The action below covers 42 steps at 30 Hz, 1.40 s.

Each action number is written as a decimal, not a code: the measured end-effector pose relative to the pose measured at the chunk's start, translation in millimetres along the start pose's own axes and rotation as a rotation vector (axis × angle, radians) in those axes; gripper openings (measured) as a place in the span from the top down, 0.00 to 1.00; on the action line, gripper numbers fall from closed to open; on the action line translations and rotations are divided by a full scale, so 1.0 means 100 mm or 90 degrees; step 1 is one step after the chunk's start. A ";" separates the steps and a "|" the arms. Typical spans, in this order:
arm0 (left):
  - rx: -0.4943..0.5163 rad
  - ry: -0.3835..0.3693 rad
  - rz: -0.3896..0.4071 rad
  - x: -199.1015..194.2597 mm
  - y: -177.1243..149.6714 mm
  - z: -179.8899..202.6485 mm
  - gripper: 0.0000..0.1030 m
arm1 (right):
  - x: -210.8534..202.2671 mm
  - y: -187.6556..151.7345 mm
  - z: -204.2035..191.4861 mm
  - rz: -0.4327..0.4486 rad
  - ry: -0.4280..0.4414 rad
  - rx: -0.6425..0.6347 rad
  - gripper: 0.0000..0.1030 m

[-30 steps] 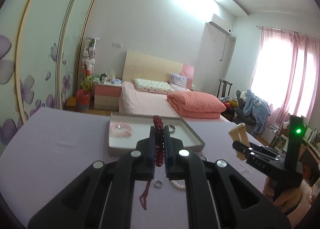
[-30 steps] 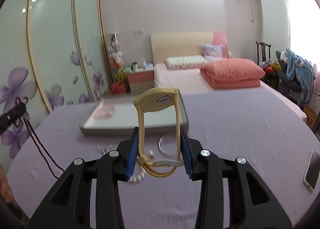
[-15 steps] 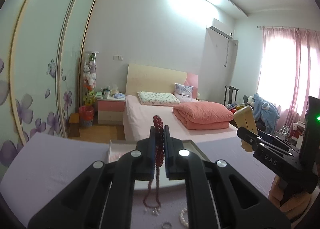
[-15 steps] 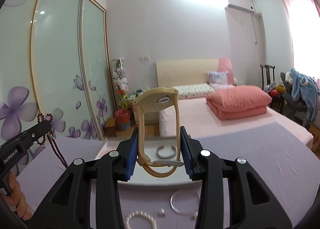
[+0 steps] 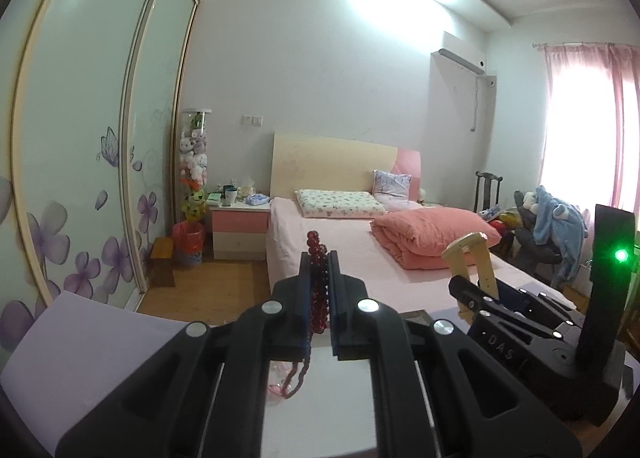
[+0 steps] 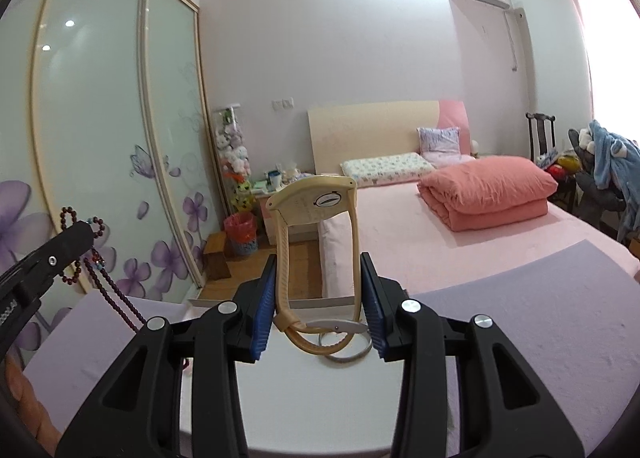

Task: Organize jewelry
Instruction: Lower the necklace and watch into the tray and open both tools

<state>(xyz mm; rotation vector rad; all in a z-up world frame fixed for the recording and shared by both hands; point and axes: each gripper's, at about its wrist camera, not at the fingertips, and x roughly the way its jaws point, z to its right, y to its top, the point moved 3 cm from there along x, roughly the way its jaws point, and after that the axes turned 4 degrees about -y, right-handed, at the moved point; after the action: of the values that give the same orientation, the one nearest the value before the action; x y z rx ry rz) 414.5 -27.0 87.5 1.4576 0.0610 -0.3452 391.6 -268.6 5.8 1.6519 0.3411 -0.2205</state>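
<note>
I am pinching a dark red beaded bracelet (image 5: 318, 290) in my left claw (image 5: 320, 286), its strand dangling over the white tray (image 5: 320, 410). My right claw (image 6: 319, 298) is gripping a cream plastic wristwatch (image 6: 316, 254) upright above a silver bangle (image 6: 352, 346) lying in that tray.

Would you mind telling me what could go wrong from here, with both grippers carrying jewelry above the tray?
1. The red bead necklace is pinched in the left gripper with its long strand dangling; it may catch on the tray edge or spill partly outside.
2. The beige watch stands tall in the right gripper, held only by its strap, so it might tip or land on the silver bangle below.
3. The grippers are close and could bump.
</note>
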 end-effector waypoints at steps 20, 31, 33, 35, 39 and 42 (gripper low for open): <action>-0.010 0.029 -0.114 0.90 -0.62 -0.31 0.91 | 0.97 -0.60 -0.01 -0.257 -0.052 0.003 0.56; -0.019 0.058 -0.116 0.86 -0.71 -0.43 0.62 | 0.87 -0.48 -0.03 -0.216 -0.044 -0.011 0.41; -0.026 0.064 -0.113 0.82 -0.69 -0.46 0.60 | 0.85 -0.46 -0.03 -0.207 -0.044 -0.012 0.41; -0.026 0.069 -0.111 0.79 -0.69 -0.49 0.60 | 0.85 -0.45 -0.02 -0.205 -0.044 -0.011 0.41; -0.024 0.078 -0.106 0.71 -0.68 -0.51 0.55 | 0.80 -0.41 -0.02 -0.195 -0.046 -0.012 0.41; -0.027 0.078 -0.106 0.66 -0.67 -0.53 0.54 | 0.76 -0.40 -0.02 -0.186 -0.047 -0.019 0.41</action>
<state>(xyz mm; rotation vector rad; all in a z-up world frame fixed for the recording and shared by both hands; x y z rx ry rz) 468.4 7.2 -0.2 1.4333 0.2891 -0.3874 448.7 -255.9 -57.2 1.5565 0.5271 -0.4928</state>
